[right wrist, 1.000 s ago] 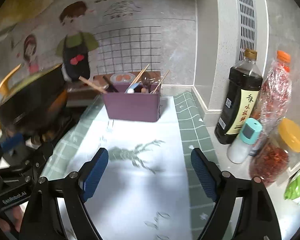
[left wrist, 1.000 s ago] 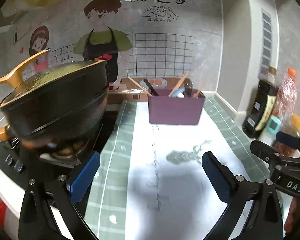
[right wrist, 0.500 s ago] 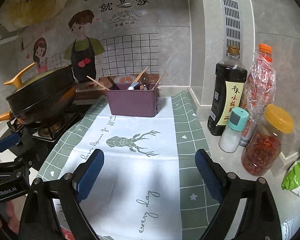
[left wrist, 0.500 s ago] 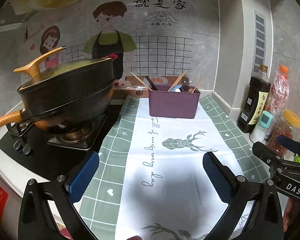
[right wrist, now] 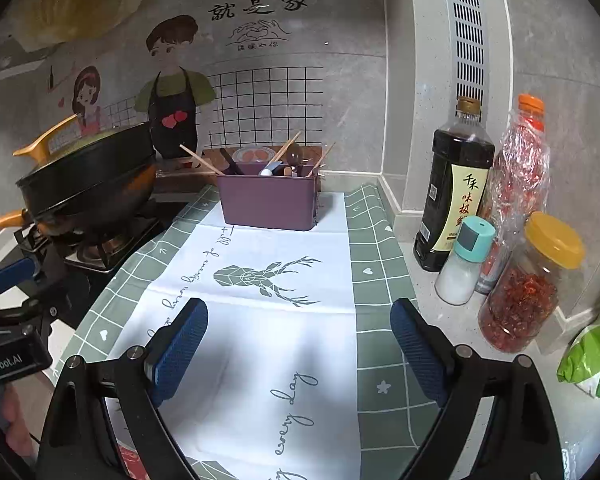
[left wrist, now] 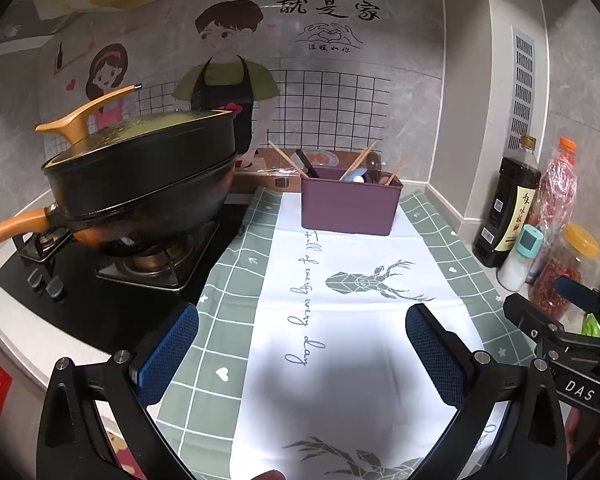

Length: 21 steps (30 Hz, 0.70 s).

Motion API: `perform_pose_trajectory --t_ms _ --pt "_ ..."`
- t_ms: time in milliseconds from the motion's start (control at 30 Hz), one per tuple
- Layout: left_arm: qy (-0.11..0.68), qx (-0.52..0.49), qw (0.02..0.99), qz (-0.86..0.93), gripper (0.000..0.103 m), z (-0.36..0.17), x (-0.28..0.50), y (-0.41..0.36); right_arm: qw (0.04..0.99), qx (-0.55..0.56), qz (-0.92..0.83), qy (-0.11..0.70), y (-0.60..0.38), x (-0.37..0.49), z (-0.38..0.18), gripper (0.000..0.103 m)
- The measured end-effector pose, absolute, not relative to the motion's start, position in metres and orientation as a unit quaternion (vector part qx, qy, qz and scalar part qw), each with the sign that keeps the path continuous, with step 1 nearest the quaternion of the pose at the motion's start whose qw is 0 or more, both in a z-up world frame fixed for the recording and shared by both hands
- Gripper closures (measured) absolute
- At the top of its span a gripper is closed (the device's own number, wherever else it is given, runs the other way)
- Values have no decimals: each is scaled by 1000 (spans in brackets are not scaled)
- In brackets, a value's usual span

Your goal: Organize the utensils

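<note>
A purple utensil box (left wrist: 350, 208) stands at the far end of a green-and-white deer cloth (left wrist: 360, 340). Chopsticks (left wrist: 358, 160), a spoon and other utensils stick out of it. The same box (right wrist: 268, 204) shows in the right wrist view. My left gripper (left wrist: 300, 320) hovers over the near part of the cloth, open and empty, well short of the box. My right gripper (right wrist: 298, 312) is beside it on the right, likewise open with nothing between its blue pads (right wrist: 180, 348).
A black lidded pan (left wrist: 140, 176) with orange handles sits on the gas stove (left wrist: 100, 292) at left. Along the right wall stand a soy sauce bottle (right wrist: 456, 192), a salt shaker (right wrist: 464, 264), a chilli jar (right wrist: 532, 280) and a green bag (right wrist: 592, 356). A cardboard box (left wrist: 260, 172) lies behind the purple box.
Both grippers have drawn back toward the near edge of the counter, so the purple box looks farther off. The right jaws stand slightly wider than a second ago.
</note>
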<state>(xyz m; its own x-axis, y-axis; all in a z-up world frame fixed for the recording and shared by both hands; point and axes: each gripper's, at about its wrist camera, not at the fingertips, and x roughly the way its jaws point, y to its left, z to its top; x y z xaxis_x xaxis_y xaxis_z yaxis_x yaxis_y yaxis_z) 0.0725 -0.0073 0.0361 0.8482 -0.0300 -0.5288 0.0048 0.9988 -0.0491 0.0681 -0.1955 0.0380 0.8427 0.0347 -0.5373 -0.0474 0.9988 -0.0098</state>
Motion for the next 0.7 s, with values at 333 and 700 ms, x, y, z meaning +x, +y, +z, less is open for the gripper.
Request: perform_pose_trajectory --t_ms 333,700 --pt "272 -15 962 -8 0 36 67 -9 961 -5 29 276 -198 64 39 12" --pt "274 -21 961 -3 0 36 64 -7 959 -1 30 282 -198 64 38 10"
